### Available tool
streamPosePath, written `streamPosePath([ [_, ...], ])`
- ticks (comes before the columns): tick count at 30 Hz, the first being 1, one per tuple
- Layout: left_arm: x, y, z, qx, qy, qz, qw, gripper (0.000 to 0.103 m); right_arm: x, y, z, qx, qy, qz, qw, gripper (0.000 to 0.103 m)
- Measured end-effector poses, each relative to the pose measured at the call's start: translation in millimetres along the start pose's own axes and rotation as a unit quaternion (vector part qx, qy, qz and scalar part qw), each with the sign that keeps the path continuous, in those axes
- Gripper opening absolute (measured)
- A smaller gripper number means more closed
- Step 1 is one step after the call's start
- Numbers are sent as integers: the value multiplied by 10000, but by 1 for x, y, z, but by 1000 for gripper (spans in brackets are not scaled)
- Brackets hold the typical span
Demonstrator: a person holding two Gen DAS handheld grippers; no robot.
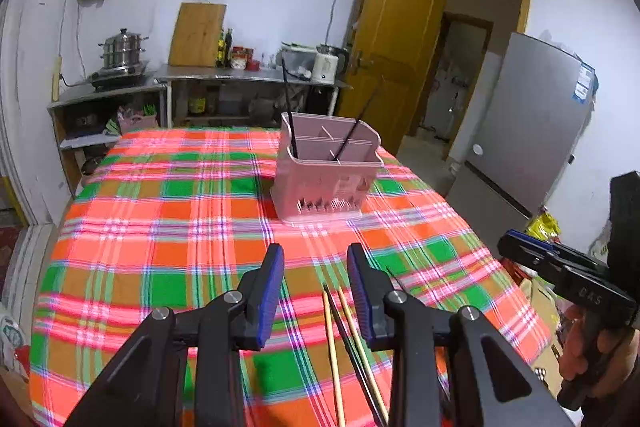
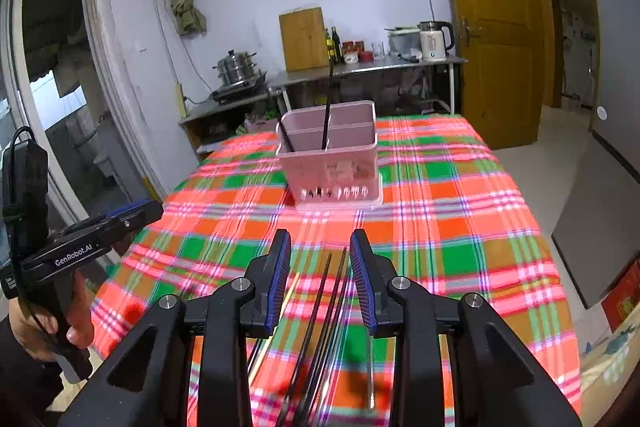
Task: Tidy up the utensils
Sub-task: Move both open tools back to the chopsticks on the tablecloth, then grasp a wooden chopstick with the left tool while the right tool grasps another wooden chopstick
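Pink caddy (image 1: pixel 326 175) at twelve o'clock holds two black chopsticks (image 1: pixel 289 107), while more chopsticks (image 2: pixel 316 331) lie under my empty, spread-apart left claw (image 1: pixel 316 291) and right claw (image 2: pixel 320 283).

Bright, even indoor light; strong fisheye warp with dark corners.

Daylight enters at the window (image 2: pixel 52 107) on the left of the right wrist view. The plaid cloth (image 1: pixel 168 227) looks oversaturated, its pink stripes glowing. Soft shadows sit beside the pink holder (image 2: pixel 332 163). Straight door edges bow; the nearest chopsticks (image 2: pixel 320 367) are blurred.
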State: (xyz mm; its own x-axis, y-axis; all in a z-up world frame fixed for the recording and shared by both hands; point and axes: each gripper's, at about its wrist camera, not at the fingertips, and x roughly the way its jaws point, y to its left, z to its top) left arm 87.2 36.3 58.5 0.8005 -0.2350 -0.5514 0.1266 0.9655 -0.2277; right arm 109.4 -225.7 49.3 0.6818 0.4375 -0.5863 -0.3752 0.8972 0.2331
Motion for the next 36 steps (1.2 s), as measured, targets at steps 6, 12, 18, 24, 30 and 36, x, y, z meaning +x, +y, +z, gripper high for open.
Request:
streamPosePath([
  [6,7,1,-24,-84,345,-85,9993,32,6,-8,-16,168,270,-37,9995,32],
  [12,20,-3,-38,-82,630,-144,9979,32,9,-16,-28,263,430,-76,9987,32],
  [18,34,-7,-47,-81,855,-209,9961,32,19,-16,-37,257,573,-31,9980,27],
  [24,60,-10,-57,-129,1243,-278,9918,32,36,-23,-45,310,812,-67,9962,23],
  [30,86,-7,-63,-172,1523,-180,9880,31,50,-27,-49,335,933,11,9951,22],
  [36,109,-3,-67,-155,1747,-121,9844,28,66,-21,-51,352,1058,177,9936,14],
])
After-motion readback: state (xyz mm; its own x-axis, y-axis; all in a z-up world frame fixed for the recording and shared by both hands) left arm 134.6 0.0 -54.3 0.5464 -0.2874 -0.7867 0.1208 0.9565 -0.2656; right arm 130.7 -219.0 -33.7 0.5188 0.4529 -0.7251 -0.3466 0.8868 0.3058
